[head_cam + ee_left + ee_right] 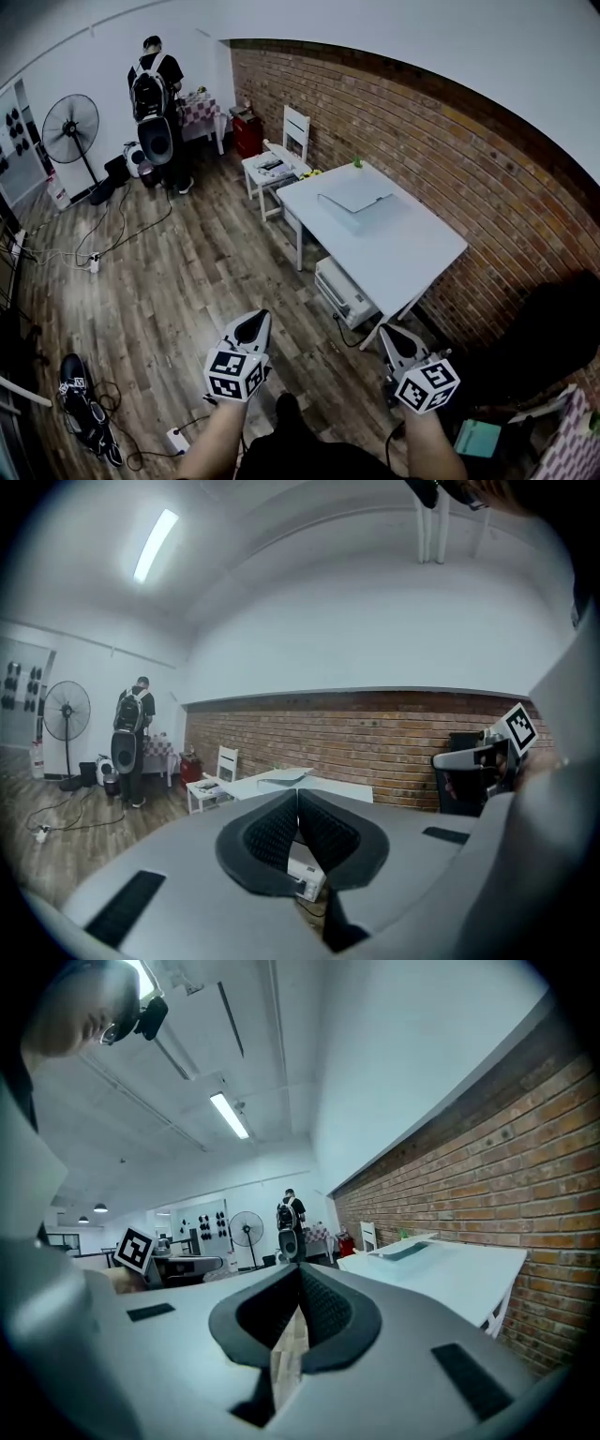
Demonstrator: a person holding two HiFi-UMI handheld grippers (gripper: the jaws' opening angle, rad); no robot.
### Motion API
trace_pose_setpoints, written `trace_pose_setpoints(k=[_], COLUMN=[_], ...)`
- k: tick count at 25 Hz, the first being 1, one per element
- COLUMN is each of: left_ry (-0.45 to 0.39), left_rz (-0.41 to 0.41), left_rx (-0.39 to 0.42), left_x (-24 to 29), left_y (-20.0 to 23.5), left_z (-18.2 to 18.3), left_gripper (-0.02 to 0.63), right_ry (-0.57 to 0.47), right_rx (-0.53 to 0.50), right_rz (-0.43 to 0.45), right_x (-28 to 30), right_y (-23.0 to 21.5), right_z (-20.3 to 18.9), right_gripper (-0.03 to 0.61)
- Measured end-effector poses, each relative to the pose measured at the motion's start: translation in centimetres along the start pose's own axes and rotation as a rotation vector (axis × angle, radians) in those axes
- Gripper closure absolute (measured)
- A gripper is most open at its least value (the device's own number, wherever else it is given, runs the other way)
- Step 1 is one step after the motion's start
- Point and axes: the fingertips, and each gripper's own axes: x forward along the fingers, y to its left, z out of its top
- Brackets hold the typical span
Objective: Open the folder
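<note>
A pale grey folder [356, 194] lies shut on the far part of the white table [394, 248], by the brick wall. Both grippers hang well short of the table, over the wooden floor. My left gripper [253, 322] has its jaws shut with nothing in them. My right gripper [392, 334] is shut and empty too, near the table's front corner. In the left gripper view the folder [282, 776] shows small beyond the shut jaws [298, 793]. The right gripper view has the folder [409, 1251] far off to the right of its shut jaws [300, 1269].
A white chair [283, 150] with papers stands beyond the table. A white box-like machine [343, 291] sits under the table. A person with a backpack [156, 94] stands at the back beside a floor fan [71, 127]. Cables [103, 244] trail over the floor.
</note>
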Motion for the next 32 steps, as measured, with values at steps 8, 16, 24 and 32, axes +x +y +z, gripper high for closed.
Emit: trace_pose_setpoints(k=[8,16,24,32], left_ry=[0.017,0.014,0.020,0.056], left_rz=[0.008,0.008,-0.054,-0.090], left_rx=[-0.041,-0.058,-0.053,-0.008], left_x=[6.2,9.2,14.4,23.2], left_y=[8.6,14.1,14.3,15.3], left_z=[0.9,1.9,3.3,4.3], left_gripper=[0.595,0.595,0.595,0.595], right_ry=[0.056,0.056,0.032,0.017], right_rx=[-0.011,-0.004,0.041,0.086], right_rz=[0.032,0.033,0.004,-0.018], right_x=[11.3,17.9,21.2,26.7], right_y=[-0.7,-0.3,-4.0,-10.7], right_z=[1.1,2.3,2.9,3.6], right_gripper=[0.565,0.565,0.565,0.565])
